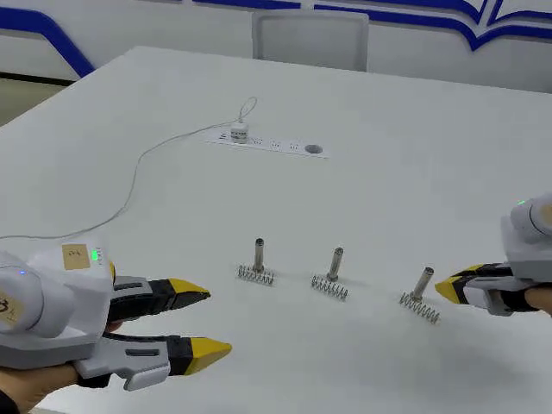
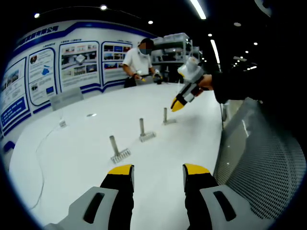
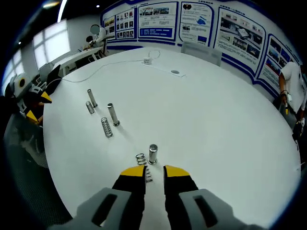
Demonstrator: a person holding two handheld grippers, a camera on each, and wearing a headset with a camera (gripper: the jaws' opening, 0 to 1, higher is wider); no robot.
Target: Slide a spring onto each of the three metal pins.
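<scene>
Head view shows your right gripper (image 1: 448, 289), barely parted and empty, just beside the rightmost pin (image 1: 423, 281), your left gripper (image 1: 214, 321) wide open, empty, well apart from it.

My white table (image 1: 414, 198) | three pins (image 1: 336, 259) stand mid-frame, a spring (image 1: 330, 287) lying by each | white cable (image 1: 138, 172) and plug strip (image 1: 276, 145) upper middle

Silver pins (image 1: 259, 253) and springs (image 1: 255, 275) on a white table (image 1: 388, 103).
</scene>
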